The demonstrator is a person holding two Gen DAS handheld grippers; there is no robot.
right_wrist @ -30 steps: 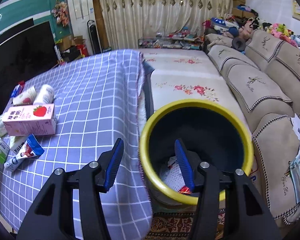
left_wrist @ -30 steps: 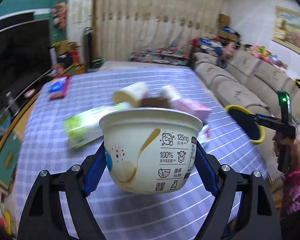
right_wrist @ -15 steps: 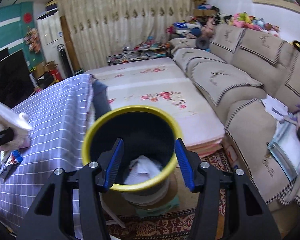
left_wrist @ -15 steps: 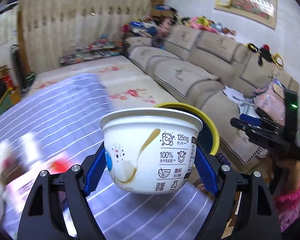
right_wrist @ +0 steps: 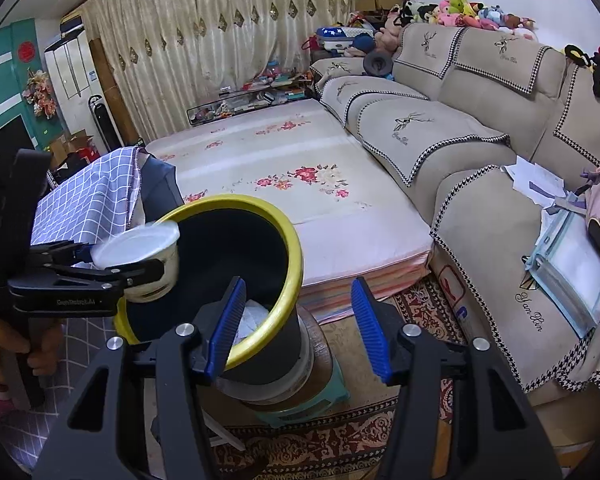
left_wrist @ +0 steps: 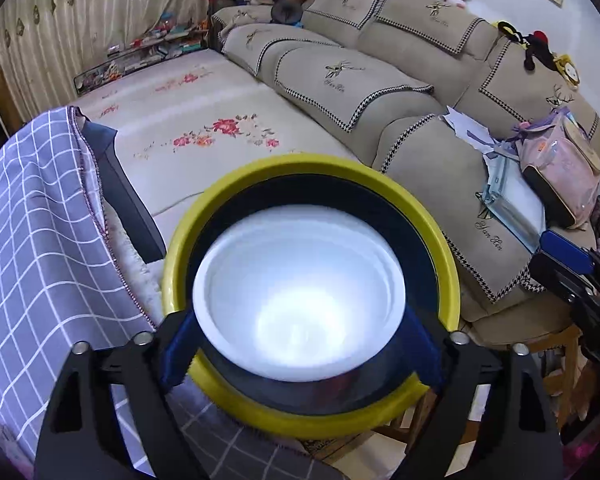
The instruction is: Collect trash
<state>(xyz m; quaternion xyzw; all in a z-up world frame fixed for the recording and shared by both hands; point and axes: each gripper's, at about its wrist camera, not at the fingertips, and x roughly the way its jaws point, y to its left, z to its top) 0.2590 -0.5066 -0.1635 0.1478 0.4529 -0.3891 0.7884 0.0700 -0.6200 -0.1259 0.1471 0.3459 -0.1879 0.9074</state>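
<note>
1. Left wrist view: sofa (left_wrist: 380,92) and floral mat (left_wrist: 204,120) fill the background, the checked cloth (left_wrist: 40,220) hanging at left. The cup (left_wrist: 298,300), upright over the table a second ago, now sits tipped so its inside faces the camera, directly above the yellow-rimmed bin (left_wrist: 444,248). The left gripper (left_wrist: 300,344) has just been widening; its blue pads flank the cup, which looks released or nearly so.

2. Right wrist view: the same room, with the bin (right_wrist: 288,248) on a stool (right_wrist: 312,396) beside the cloth. The cup (right_wrist: 140,248) hangs over the bin's near rim. The right gripper (right_wrist: 298,328) is spread and empty. The drop looks under way, so this piece is almost collected.
</note>
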